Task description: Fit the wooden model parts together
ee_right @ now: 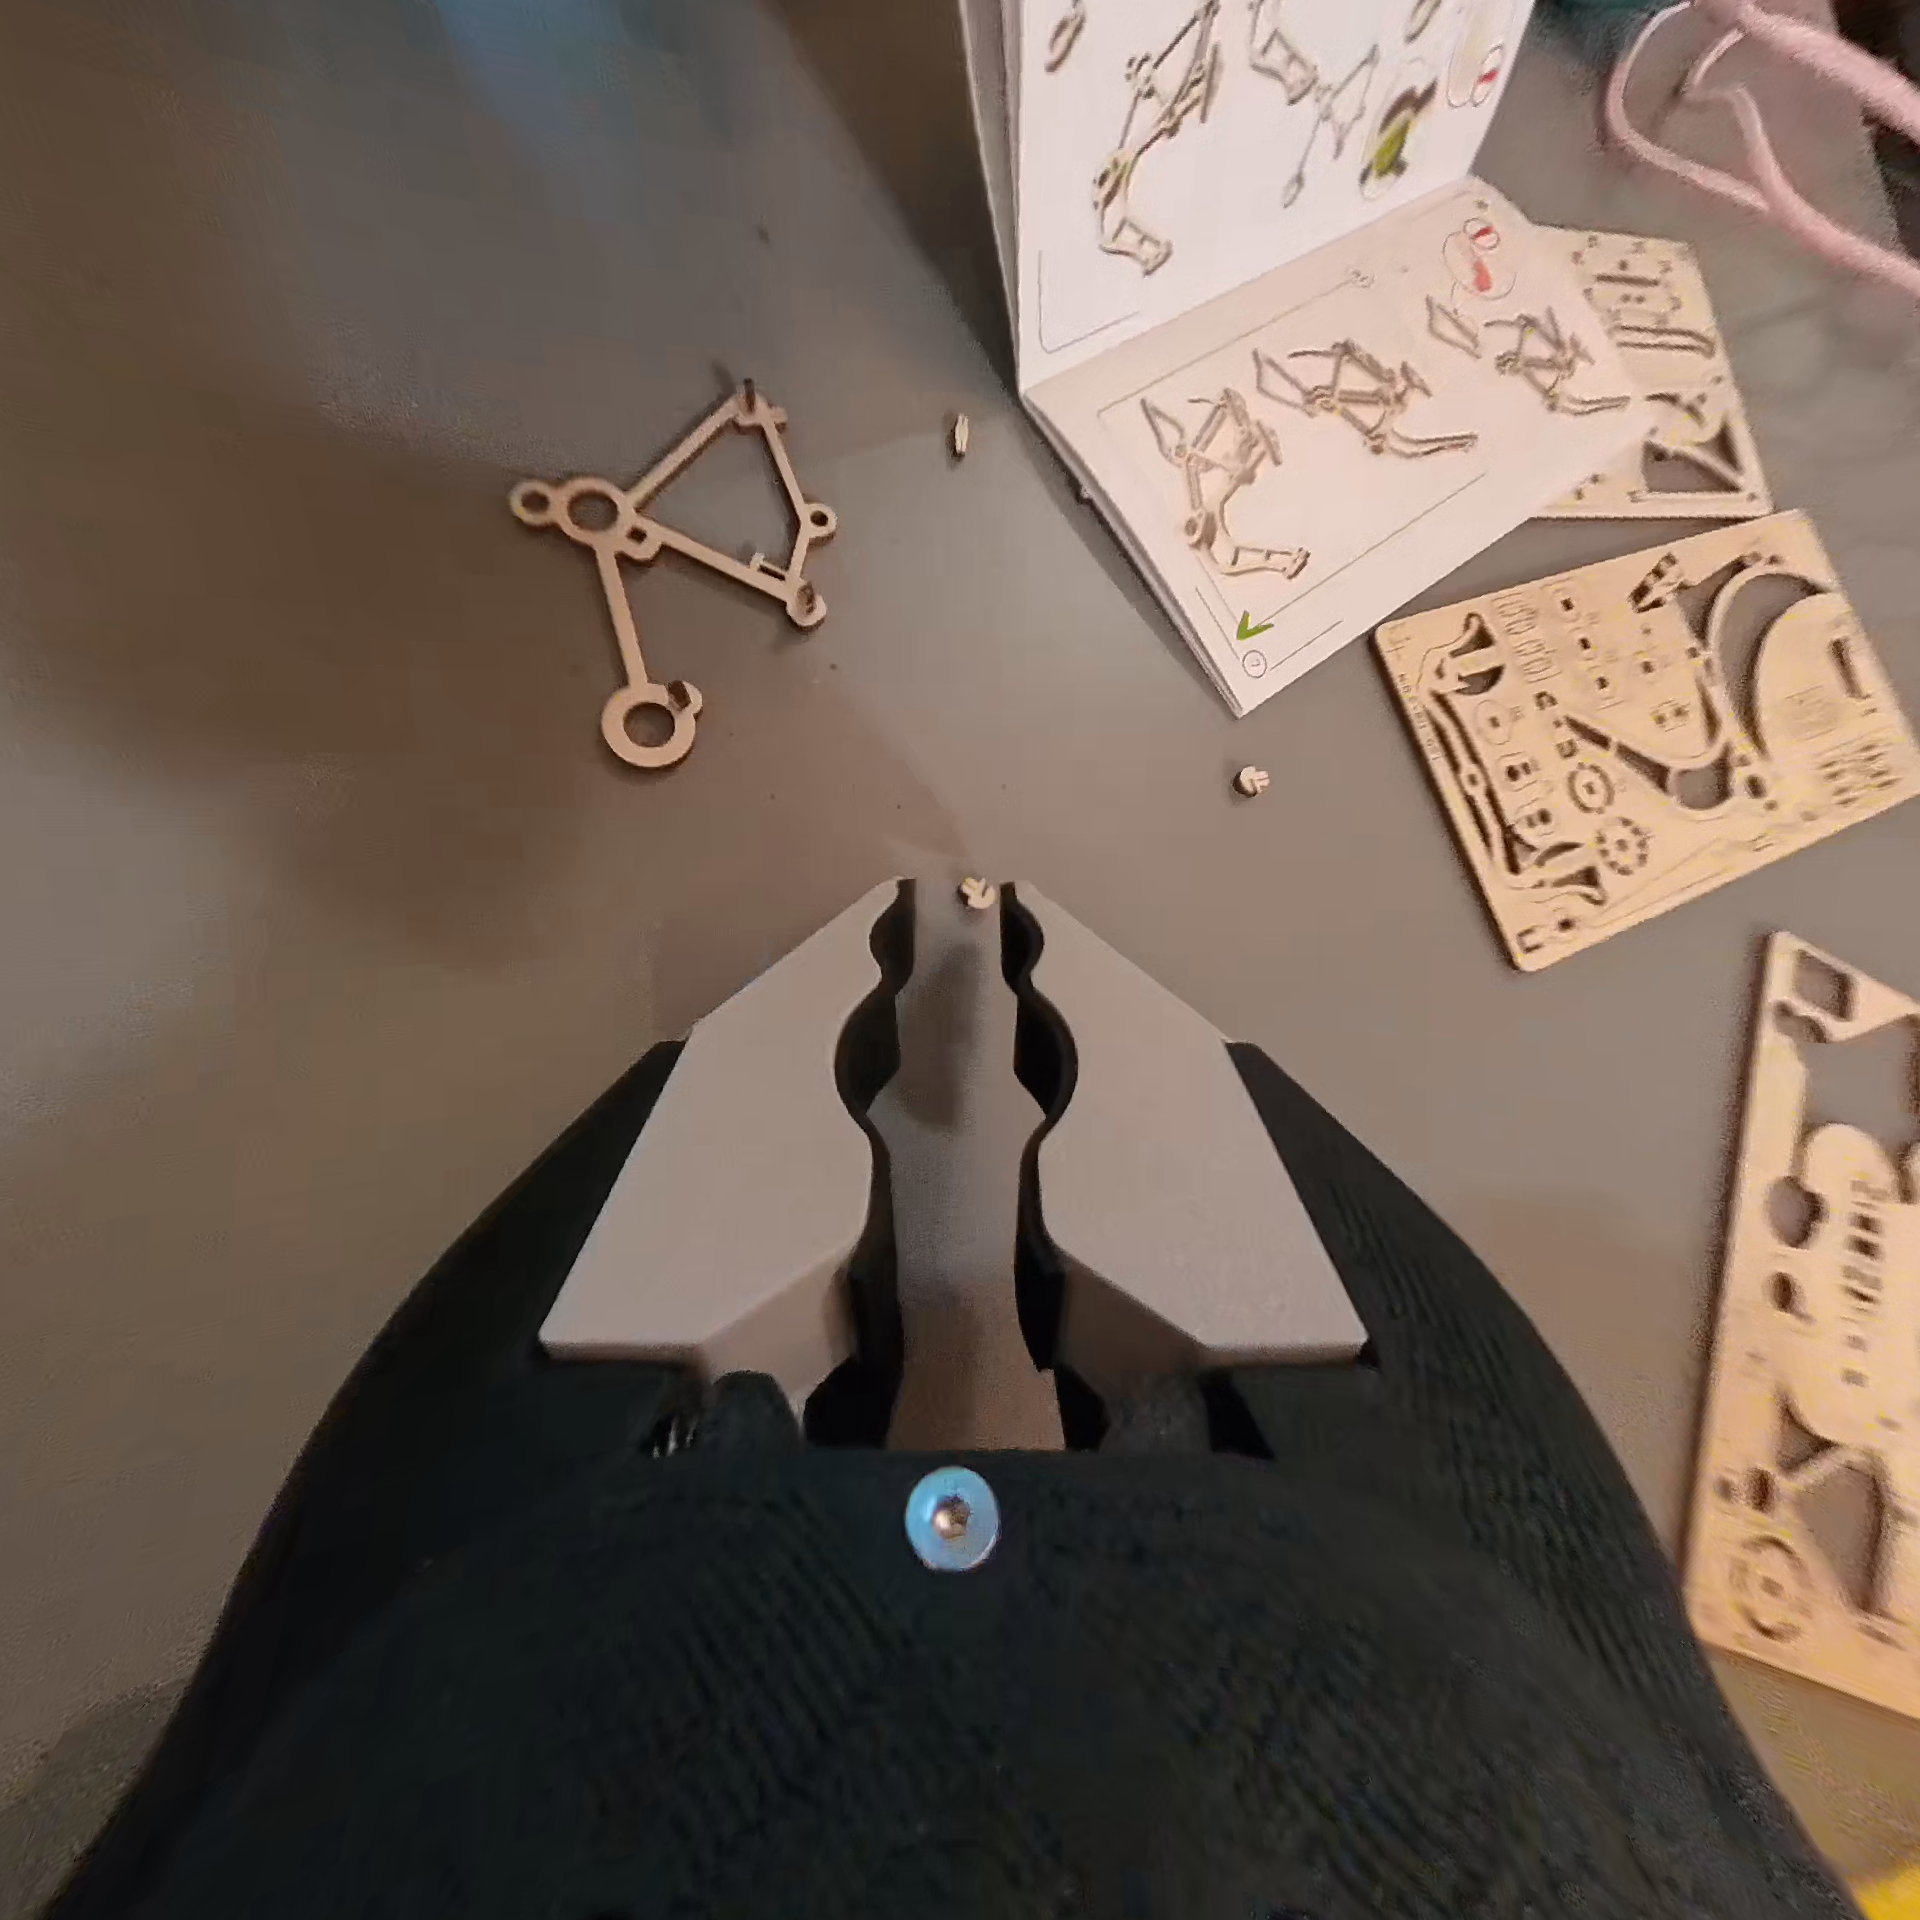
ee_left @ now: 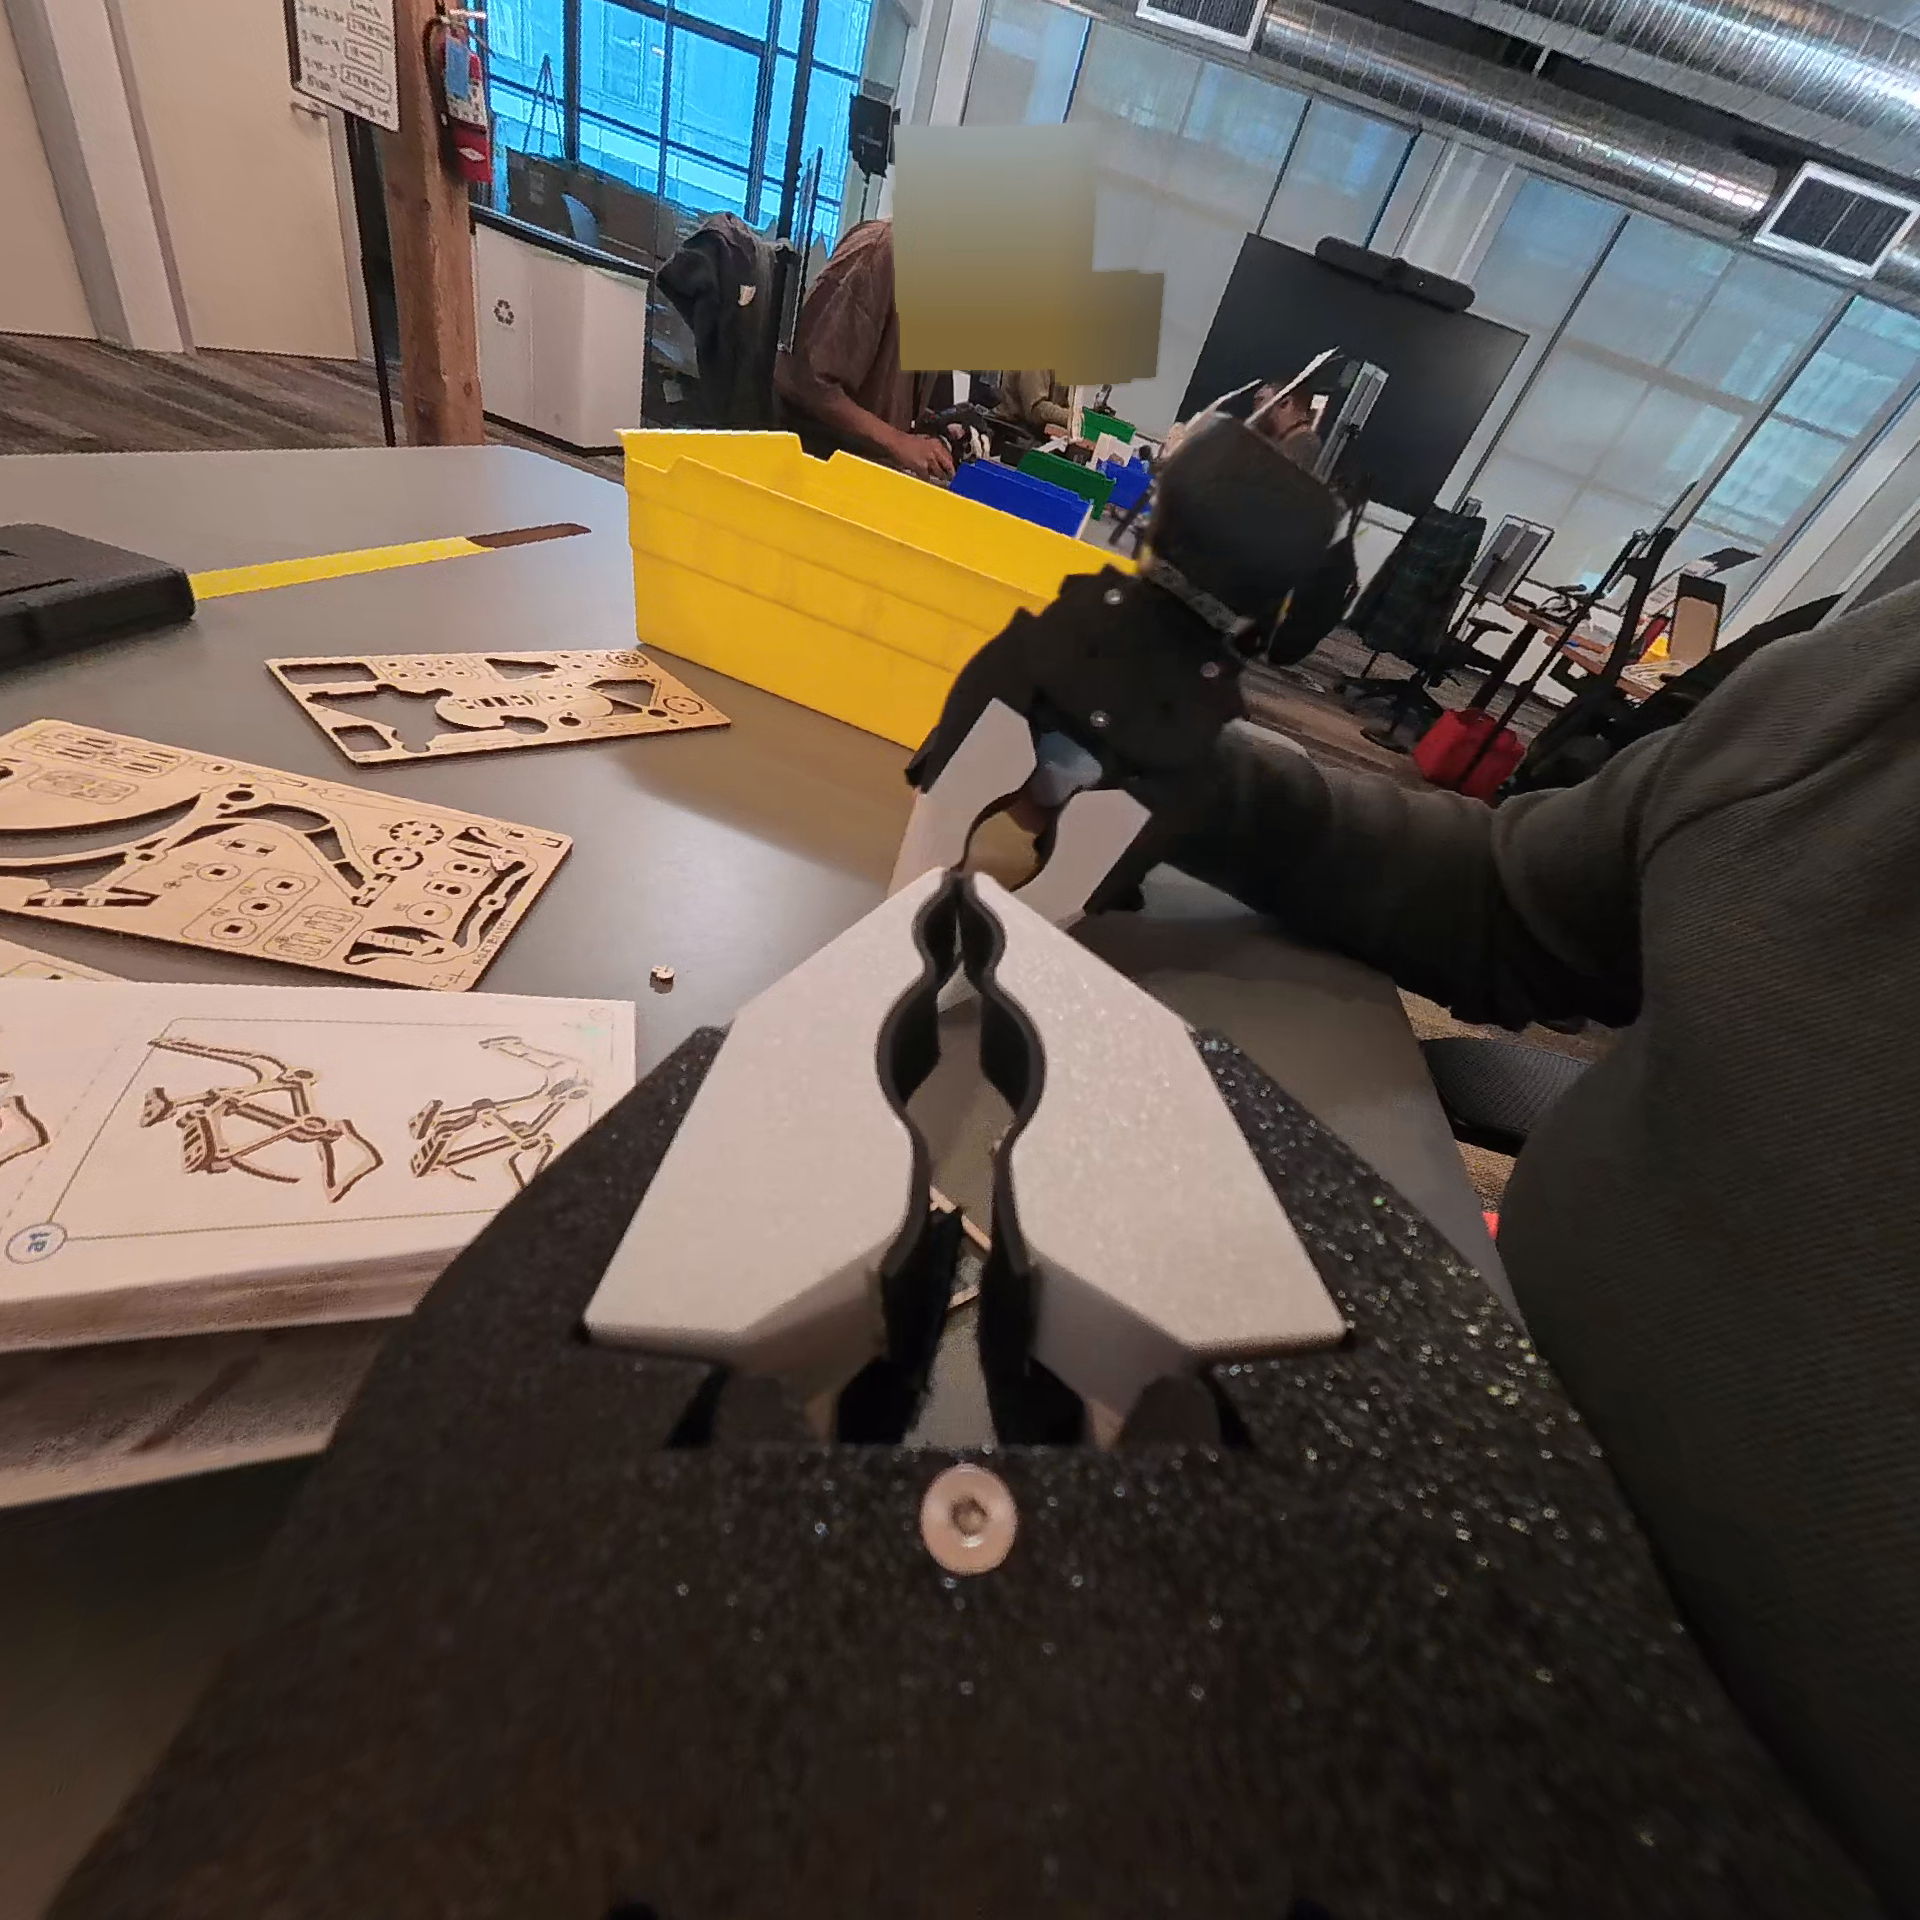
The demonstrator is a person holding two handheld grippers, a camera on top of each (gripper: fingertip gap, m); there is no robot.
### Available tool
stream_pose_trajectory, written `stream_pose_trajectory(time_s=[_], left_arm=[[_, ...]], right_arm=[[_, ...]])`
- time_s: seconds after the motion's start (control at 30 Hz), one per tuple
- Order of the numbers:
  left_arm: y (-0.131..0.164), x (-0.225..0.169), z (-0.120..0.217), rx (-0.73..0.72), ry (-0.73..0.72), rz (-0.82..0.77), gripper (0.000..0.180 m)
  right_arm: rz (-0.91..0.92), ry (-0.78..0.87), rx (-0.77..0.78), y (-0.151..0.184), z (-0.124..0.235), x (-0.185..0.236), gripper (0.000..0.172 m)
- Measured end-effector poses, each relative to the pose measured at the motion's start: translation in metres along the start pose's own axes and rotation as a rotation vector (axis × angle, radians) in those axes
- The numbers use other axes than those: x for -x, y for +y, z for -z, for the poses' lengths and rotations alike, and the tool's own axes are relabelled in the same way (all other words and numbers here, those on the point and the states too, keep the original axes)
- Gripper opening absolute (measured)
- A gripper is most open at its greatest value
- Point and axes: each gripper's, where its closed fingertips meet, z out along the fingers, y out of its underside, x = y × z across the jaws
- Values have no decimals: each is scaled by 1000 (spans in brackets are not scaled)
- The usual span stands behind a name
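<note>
Wooden frame piece (ee_right: 675, 551), pale, flat, a triangle of thin bars with ringed ends, lies on the grey surface (ee_right: 312, 312), far-left of the right claw (ee_right: 958, 889); its longest bar runs near-to-far. That claw stands narrowly parted around a tiny peg (ee_right: 975, 891). Left claw (ee_left: 958, 883) is pinched together.

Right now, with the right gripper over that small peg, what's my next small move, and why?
Probably close the right gripper on the peg. Its jaws stand open with the peg between the tips, nearer the right finger, not yet pinched. Shifting slightly right first may centre it. The frame piece lies beyond, waiting.
</note>
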Motion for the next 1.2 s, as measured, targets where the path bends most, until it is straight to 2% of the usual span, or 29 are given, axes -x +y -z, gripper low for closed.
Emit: stream_pose_trajectory(time_s=[0.03,0.3,0.53,0.73,0.9,1.03,1.2], left_arm=[[0,0,0,0,2,-1,0],[1,-6,-2,9,25,-21,0],[4,-19,-6,30,57,-84,0],[-6,-34,-3,-37,81,-191,0],[-1,-33,-5,-22,87,-188,0],[2,-33,-6,-7,99,-173,0],[5,-34,-7,6,104,-175,0]], right_arm=[[-32,-23,-24,0,-1,-1,16],[-117,-152,-77,-1,1,9,17],[-134,-148,-102,0,-2,0,24],[-133,-215,-83,-1,2,12,20],[-132,-182,-95,2,2,5,22],[-136,-177,-98,5,-1,3,16],[-127,-181,-102,5,-1,4,17]])
